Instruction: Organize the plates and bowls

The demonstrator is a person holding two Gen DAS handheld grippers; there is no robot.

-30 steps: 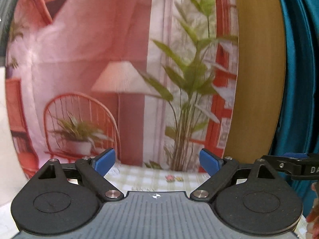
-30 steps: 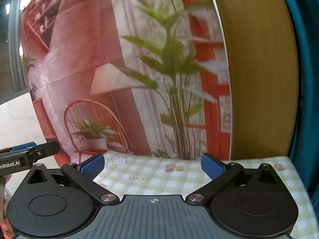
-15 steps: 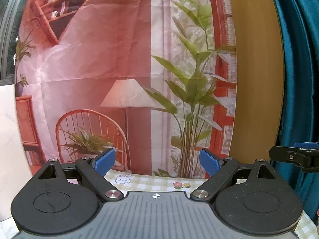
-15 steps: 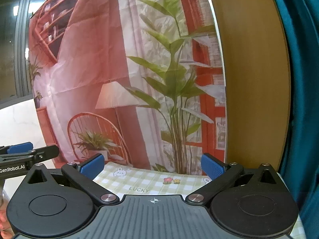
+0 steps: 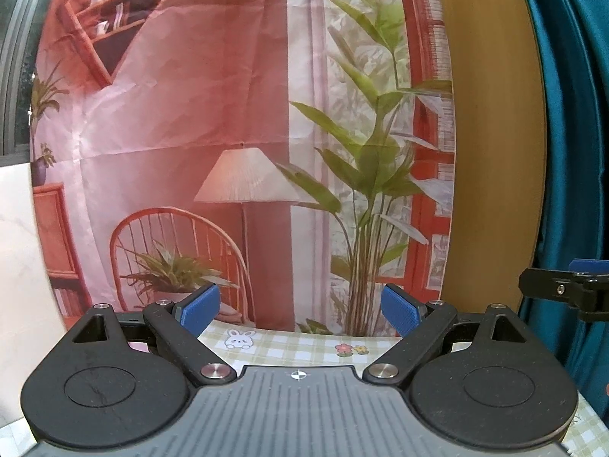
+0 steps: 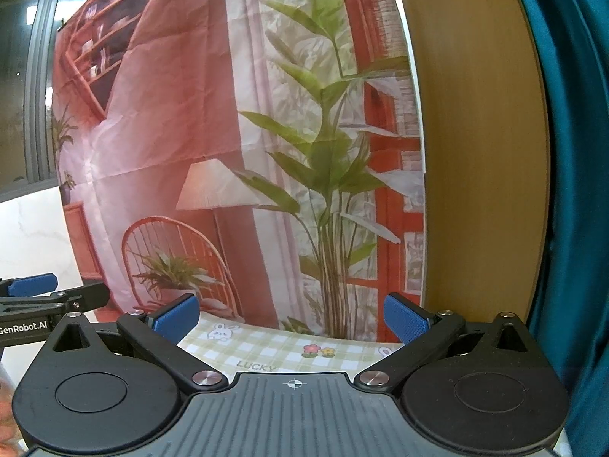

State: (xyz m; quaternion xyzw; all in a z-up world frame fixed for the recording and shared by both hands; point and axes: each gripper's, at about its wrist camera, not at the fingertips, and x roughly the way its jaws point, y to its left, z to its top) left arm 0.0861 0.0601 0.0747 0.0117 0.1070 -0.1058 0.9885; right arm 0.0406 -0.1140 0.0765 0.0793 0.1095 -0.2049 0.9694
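Observation:
No plates or bowls show in either view. My left gripper point(image 5: 300, 310) is open and empty, its blue pads wide apart, held above the far strip of a green checked tablecloth point(image 5: 289, 346). My right gripper point(image 6: 291, 318) is also open and empty above the same cloth point(image 6: 274, 346). Both point at a printed backdrop. The right gripper's tip shows at the right edge of the left wrist view point(image 5: 571, 285). The left gripper's tip shows at the left edge of the right wrist view point(image 6: 45, 297).
A hanging backdrop point(image 5: 228, 133) printed with a lamp, chair and plant stands behind the table. A wooden panel point(image 5: 491, 152) and a teal curtain point(image 5: 571, 114) are to the right. A white marble wall point(image 6: 30, 228) is at the left.
Both grippers have tilted upward and pulled back: the backdrop has slid down and less of the checked tablecloth shows. Both stay open.

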